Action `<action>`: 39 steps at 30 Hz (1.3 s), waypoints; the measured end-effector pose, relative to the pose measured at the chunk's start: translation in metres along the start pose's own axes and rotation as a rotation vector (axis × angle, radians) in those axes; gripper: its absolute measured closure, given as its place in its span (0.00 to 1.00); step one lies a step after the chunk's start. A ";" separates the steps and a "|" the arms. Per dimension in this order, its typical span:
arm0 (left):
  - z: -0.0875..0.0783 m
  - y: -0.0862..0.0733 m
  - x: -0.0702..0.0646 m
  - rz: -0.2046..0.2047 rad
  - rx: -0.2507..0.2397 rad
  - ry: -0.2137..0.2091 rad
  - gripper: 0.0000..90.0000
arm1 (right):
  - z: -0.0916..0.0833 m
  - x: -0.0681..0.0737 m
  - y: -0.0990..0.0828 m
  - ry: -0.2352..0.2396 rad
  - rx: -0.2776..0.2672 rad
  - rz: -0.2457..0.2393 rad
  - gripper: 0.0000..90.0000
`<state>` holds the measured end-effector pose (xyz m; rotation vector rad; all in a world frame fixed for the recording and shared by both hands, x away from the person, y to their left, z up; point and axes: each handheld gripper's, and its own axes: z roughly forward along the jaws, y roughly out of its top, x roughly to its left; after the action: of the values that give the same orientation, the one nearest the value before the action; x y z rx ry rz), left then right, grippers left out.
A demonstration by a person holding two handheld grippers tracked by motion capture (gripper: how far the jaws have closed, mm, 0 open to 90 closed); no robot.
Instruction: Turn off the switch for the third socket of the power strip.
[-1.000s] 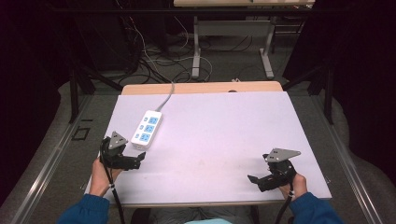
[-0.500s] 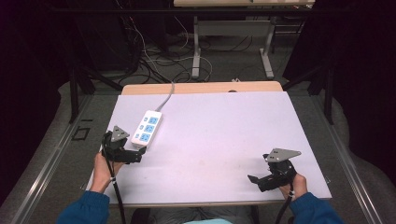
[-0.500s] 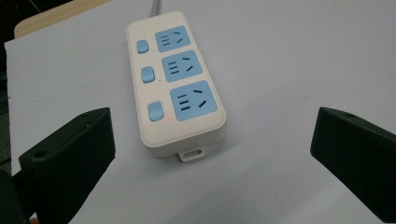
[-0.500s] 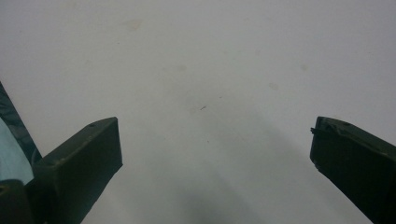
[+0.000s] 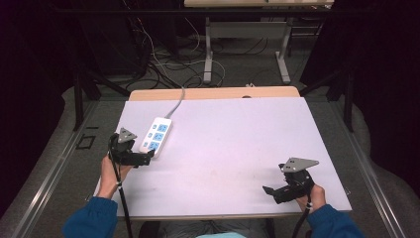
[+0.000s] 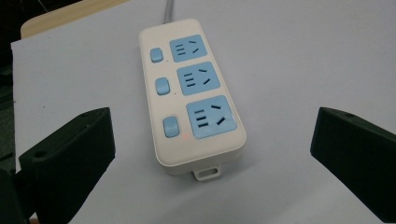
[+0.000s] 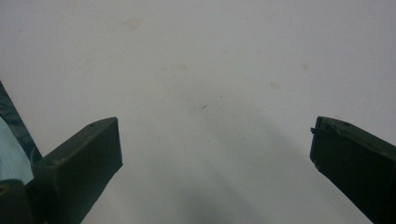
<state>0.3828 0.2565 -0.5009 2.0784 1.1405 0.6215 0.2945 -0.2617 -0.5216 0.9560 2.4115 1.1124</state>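
While the right gripper [image 5: 271,191] sits parked near the front right corner of the table [image 5: 237,148] exactly as it was a second ago, the left gripper [image 5: 148,156] has crept forward and right toward the power strip [image 5: 156,135]. A second back it hung at the front left edge, clearly short of the strip; half a second back it was closer; now its tips sit just beside the strip's near end in the high view.

Left gripper view: jaws spread wide, nothing between them, the power strip [image 6: 192,93] centred ahead with its near end and small hanging tab [image 6: 207,172] pointing at the camera. Not touching yet. The strip is white with three blue sockets and three blue switches; a faint red dot shows near the closest switch, possibly an indicator. It lies flat on the left part of the table, and its grey cord [image 5: 176,99] runs off the back edge.

Right gripper view: jaws also wide apart, empty, facing bare tabletop [image 7: 210,93].

Reading: this is the approach phase, left hand leading and lined up on the strip's near end. Likely next is a grasp across the width or a press on a switch; I can't tell which. The jaw opening looks wide enough for the strip's body.
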 end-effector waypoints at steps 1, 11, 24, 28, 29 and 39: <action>0.001 0.000 0.001 -0.007 0.001 0.001 0.00 | 0.000 0.000 0.000 -0.002 0.000 -0.001 0.02; 0.011 0.004 0.009 -0.026 0.011 0.009 0.00 | 0.000 -0.001 0.001 0.011 0.021 -0.012 0.02; 0.023 0.008 0.022 -0.098 0.010 0.014 0.00 | 0.000 -0.002 0.001 0.011 0.026 -0.018 0.02; 0.027 0.009 0.024 -0.102 -0.002 0.031 0.01 | 0.001 -0.001 0.000 0.008 0.023 -0.001 0.02; 0.027 0.009 0.025 -0.097 0.009 0.030 0.01 | 0.001 -0.001 0.000 0.010 0.024 -0.004 0.02; 0.033 0.009 0.024 -0.089 0.011 0.043 0.32 | 0.002 -0.001 0.000 0.007 0.014 -0.006 0.02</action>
<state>0.4224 0.2626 -0.5139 2.0207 1.2560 0.6210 0.2961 -0.2614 -0.5225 0.9503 2.4291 1.1003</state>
